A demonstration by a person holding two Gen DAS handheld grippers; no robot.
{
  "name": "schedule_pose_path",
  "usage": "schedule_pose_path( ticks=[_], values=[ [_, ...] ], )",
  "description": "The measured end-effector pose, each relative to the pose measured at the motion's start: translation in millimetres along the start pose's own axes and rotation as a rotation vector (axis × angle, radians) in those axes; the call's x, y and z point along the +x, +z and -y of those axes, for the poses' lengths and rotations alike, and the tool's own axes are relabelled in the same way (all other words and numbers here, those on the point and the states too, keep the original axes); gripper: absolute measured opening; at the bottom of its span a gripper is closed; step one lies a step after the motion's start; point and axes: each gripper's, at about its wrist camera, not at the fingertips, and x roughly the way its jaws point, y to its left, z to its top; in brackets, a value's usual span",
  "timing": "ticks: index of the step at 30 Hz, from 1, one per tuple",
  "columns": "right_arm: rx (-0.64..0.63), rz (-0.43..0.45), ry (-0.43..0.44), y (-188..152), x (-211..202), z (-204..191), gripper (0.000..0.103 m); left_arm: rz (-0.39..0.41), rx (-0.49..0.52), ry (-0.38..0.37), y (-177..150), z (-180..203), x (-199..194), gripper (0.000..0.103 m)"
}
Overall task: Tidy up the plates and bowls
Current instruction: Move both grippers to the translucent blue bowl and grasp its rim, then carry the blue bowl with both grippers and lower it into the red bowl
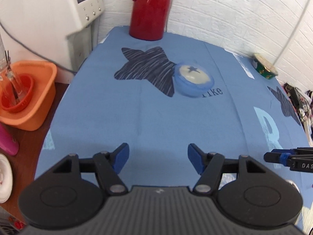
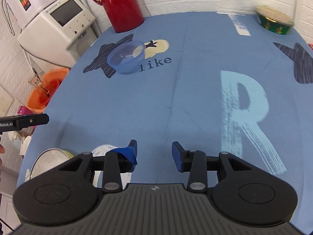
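Grippers, left [image 1: 158,159] and right [image 2: 154,153], hang released and empty above our blue cloth [image 1: 156,117], so we judge the blue bowl [image 1: 193,80] at upper centre must be reached and grasped next.

Bright, even indoor lighting in both views. White glare streaks on red thermos [image 1: 149,7], high on its body. Soft shadow on blue desk [image 2: 176,98] cloth near left tool [image 2: 24,121], well short of thermos. Strong fisheye bending: brick wall [image 1: 234,9] lines curved right of thermos, desk edges bowed, dark corners at frame limits. Motion blur on green tin [image 2: 274,22], far right of thermos, and on large printed letter. Blue bowl [image 1: 192,79] slightly soft in left wrist view.
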Motion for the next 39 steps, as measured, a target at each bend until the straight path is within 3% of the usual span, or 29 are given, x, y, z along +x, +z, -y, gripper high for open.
schedule_pose_path(
  ticks=[11,16,21,23,25,29,31,39],
  values=[
    [-0.004,0.053,0.05,93.2,69.3,-17.9,0.024,0.01,-0.111,-0.092,80.2,3.2,81.1,0.067],
    [0.009,0.071,0.024,134.9,106.2,-18.5,0.025,0.014,-0.082,-0.059,107.4,18.4,120.2,0.067],
    [-0.002,0.027,-0.017,161.6,147.4,-17.7,0.025,-0.039,-0.08,-0.006,121.2,21.2,159.1,0.067],
    [-0.039,0.019,-0.05,166.7,157.9,-21.4,0.025,-0.049,-0.072,0.025,123.7,20.7,168.6,0.067],
    [-0.072,0.006,-0.077,170.8,166.9,-24.5,0.025,-0.059,-0.069,0.008,124.9,19.6,175.0,0.067],
    [-0.099,-0.024,-0.079,173.3,179.7,-30.3,0.026,-0.055,-0.035,0.057,124.4,22.9,184.5,0.067],
    [-0.139,-0.018,-0.115,173.9,182.2,-36.9,0.026,-0.046,-0.027,0.08,124.1,22.1,185.6,0.067],
    [-0.164,0.034,-0.107,167.8,183.5,-36.2,0.031,-0.026,-0.009,0.089,119.3,22.6,183.6,0.067]
  ],
)
